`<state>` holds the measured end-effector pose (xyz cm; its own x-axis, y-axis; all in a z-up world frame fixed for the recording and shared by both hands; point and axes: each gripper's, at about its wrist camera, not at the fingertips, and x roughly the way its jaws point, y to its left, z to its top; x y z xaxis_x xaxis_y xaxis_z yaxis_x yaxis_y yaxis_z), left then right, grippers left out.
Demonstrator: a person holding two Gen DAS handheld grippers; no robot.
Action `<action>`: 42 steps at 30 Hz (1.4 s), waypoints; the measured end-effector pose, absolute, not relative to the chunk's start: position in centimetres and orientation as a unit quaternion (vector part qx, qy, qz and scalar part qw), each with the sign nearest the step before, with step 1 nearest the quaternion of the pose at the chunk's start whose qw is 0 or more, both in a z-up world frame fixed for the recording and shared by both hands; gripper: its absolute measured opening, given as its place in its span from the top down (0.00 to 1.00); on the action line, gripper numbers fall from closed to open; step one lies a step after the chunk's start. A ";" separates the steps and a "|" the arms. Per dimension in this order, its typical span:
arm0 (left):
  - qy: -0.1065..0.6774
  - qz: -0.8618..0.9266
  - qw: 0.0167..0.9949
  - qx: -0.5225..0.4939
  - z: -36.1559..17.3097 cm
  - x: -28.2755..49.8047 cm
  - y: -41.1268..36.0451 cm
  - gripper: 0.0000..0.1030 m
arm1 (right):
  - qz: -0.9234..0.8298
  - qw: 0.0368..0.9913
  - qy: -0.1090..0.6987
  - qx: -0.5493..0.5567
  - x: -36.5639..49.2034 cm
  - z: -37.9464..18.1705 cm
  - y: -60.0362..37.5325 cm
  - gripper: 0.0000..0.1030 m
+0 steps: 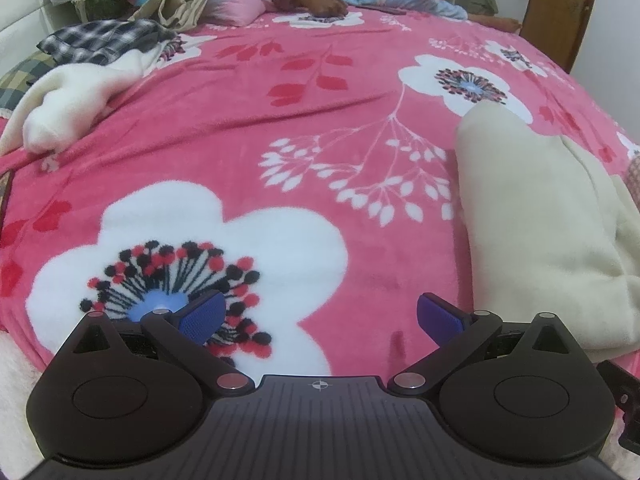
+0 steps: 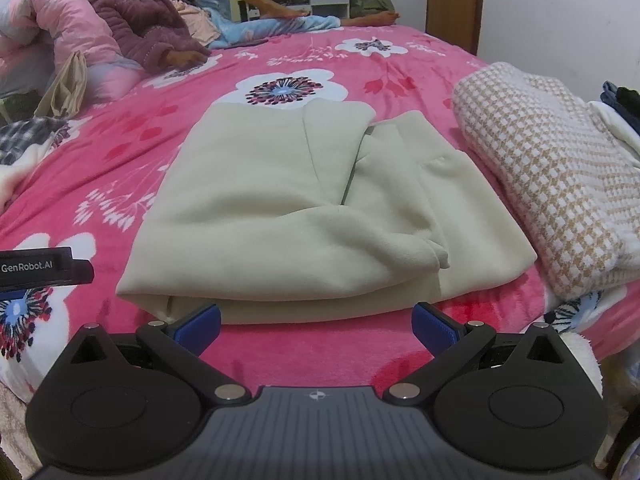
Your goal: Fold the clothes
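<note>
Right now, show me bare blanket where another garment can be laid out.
Bare pink blanket lies between the folded cream garment and the unfolded pile at the left. Crowded: right edge, where the checked sweater sits against the cream one.

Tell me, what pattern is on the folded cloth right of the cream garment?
A small tan-and-white check on the folded cloth, clearest in the right wrist view.

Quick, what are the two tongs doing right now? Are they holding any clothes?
Left tongs: open, holding nothing, above the pink blanket.
Right tongs: open, holding nothing, just short of the folded cream garment.
</note>
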<state>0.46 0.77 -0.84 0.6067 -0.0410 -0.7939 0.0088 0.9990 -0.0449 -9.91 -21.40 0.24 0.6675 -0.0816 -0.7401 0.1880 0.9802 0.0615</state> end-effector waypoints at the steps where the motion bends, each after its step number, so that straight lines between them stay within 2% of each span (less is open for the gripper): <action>1: 0.445 -0.015 0.895 -0.017 -1.0 0.5 0.8 0.01 | -0.072 0.911 0.399 0.070 -10.0 0.2 -21.5 0.00; 7: 0.425 -0.043 0.903 -0.048 -1.3 0.6 1.5 0.00 | -0.062 0.918 0.379 0.099 -10.7 -0.1 -22.9 0.00; 13: 0.421 -0.078 0.896 -0.118 -1.5 1.6 2.2 0.00 | -0.064 0.934 0.324 0.138 -11.5 0.8 -25.7 0.00; 17: 0.397 -0.103 0.908 -0.090 -1.4 1.9 1.4 0.00 | -0.078 0.941 0.285 0.166 -11.8 1.4 -28.1 0.00; 21: 0.391 -0.124 0.909 -0.075 -1.7 2.2 0.8 0.01 | -0.079 0.932 0.282 0.214 -10.7 0.3 -30.8 0.01; 26: 0.395 -0.151 0.902 -0.085 -2.6 2.7 0.4 0.01 | -0.038 0.905 0.296 0.303 -9.0 -2.3 -32.9 0.16; 29: 0.390 -0.153 0.904 -0.082 -2.7 3.0 0.3 0.01 | -0.018 0.909 0.286 0.301 -8.8 -2.5 -32.2 0.17; 30: 0.389 -0.154 0.905 -0.079 -2.7 3.2 0.3 0.01 | -0.011 0.912 0.279 0.301 -8.8 -2.4 -32.1 0.21; 34: 0.389 -0.153 0.906 -0.061 -2.7 3.6 -0.1 0.02 | 0.023 0.918 0.252 0.304 -8.9 -1.7 -31.8 0.21; 36: 0.393 -0.150 0.905 -0.057 -2.8 3.6 -0.3 0.03 | 0.033 0.912 0.263 0.313 -8.6 -2.2 -31.8 0.22; 38: 0.401 -0.146 0.903 -0.055 -3.1 3.8 -0.4 0.05 | 0.044 0.895 0.287 0.339 -8.4 -3.6 -31.6 0.30; 42: 0.407 -0.145 0.902 -0.029 -3.4 3.6 -0.9 0.07 | 0.058 0.895 0.278 0.345 -9.2 -3.7 -30.6 0.31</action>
